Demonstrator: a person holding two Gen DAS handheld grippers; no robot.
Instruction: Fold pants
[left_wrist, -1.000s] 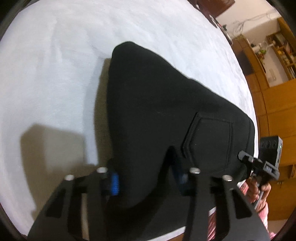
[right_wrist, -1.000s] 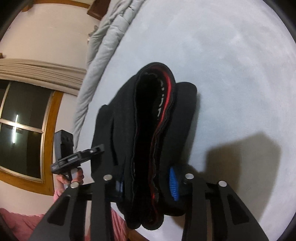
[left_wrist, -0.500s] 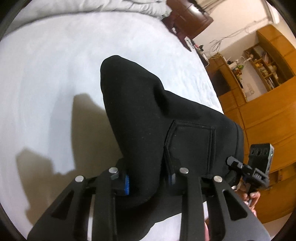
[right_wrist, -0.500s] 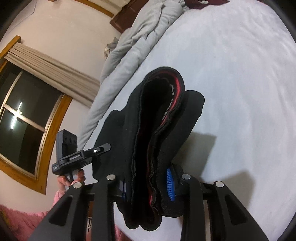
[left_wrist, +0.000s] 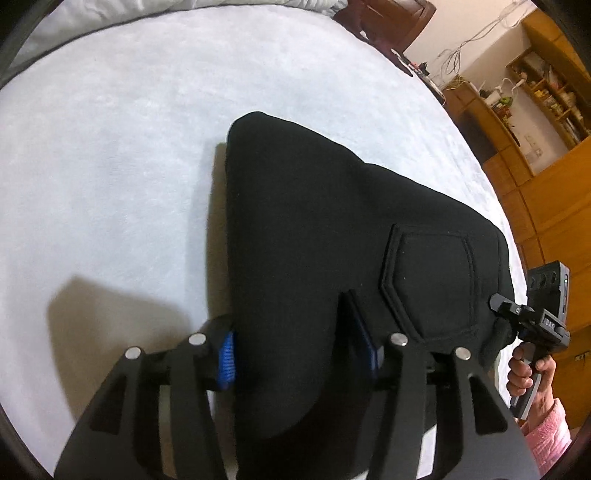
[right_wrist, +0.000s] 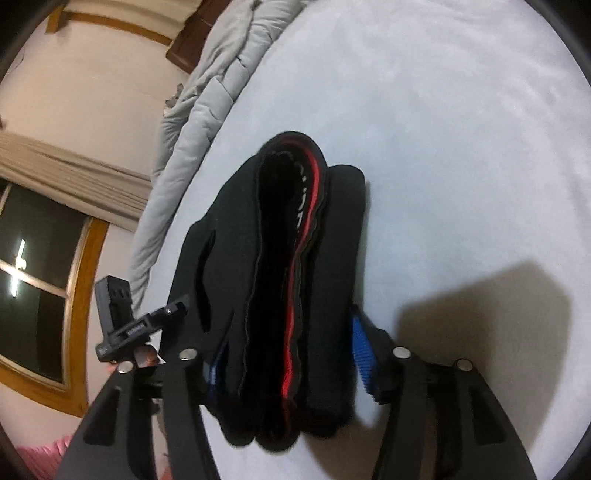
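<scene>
Left gripper (left_wrist: 297, 354) fingers just opening, right gripper (right_wrist: 286, 358) likewise, pads parted, folded black pants (left_wrist: 332, 236) loose between, white bed (left_wrist: 110, 147) beneath

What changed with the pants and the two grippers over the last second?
Both grippers have just been opening. The right gripper shows a gap at its right pad; the left gripper is wider too, cloth between its fingers. The folded black pants have come down onto the white bed. Their fold is unchanged.

Both tools' jaws have just been opening, releasing the folded pants (left_wrist: 332, 240) between them
</scene>
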